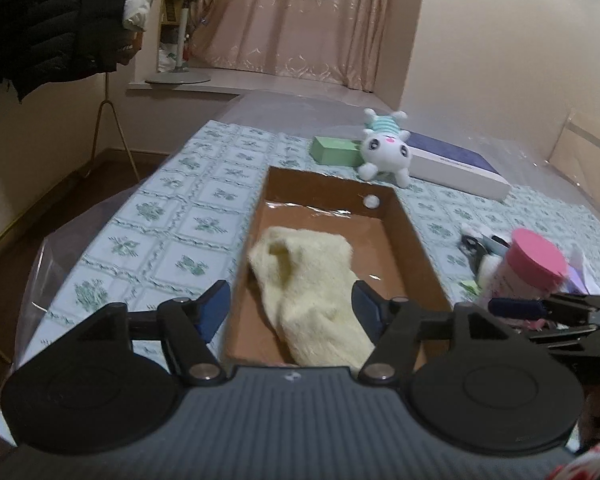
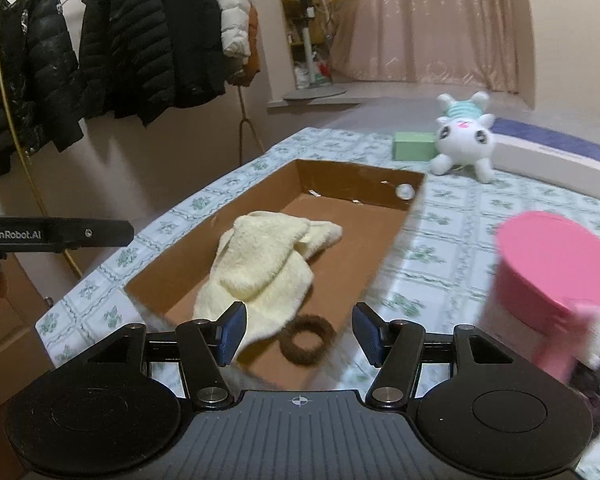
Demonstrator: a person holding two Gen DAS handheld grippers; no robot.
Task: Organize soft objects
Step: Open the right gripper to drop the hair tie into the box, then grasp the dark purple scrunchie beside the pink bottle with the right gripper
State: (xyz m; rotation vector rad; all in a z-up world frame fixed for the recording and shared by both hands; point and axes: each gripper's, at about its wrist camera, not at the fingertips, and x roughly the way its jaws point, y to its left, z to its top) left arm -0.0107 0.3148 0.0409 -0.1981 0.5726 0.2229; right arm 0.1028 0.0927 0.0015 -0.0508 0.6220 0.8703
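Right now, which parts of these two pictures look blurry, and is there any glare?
Left wrist view: mostly sharp; the pink-lidded tub at right is smeared, and clear tape on the cardboard box floor glints. Right wrist view: the tub and the box's near right edge are streaked; the yellow socks and brown hair tie stay clear. Both views bend at the edges.

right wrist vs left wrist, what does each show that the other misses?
Right wrist only: a brown hair tie in the box's near end beside the towel, and the full row of dark jackets on a rack.

Left wrist only: the right gripper side-on by the pink-lidded jar, and a small black tool on the cloth.

Both: cardboard box holding the yellow towel, plush bunny, green block, flat white-and-navy box. Left gripper open, holding nothing.
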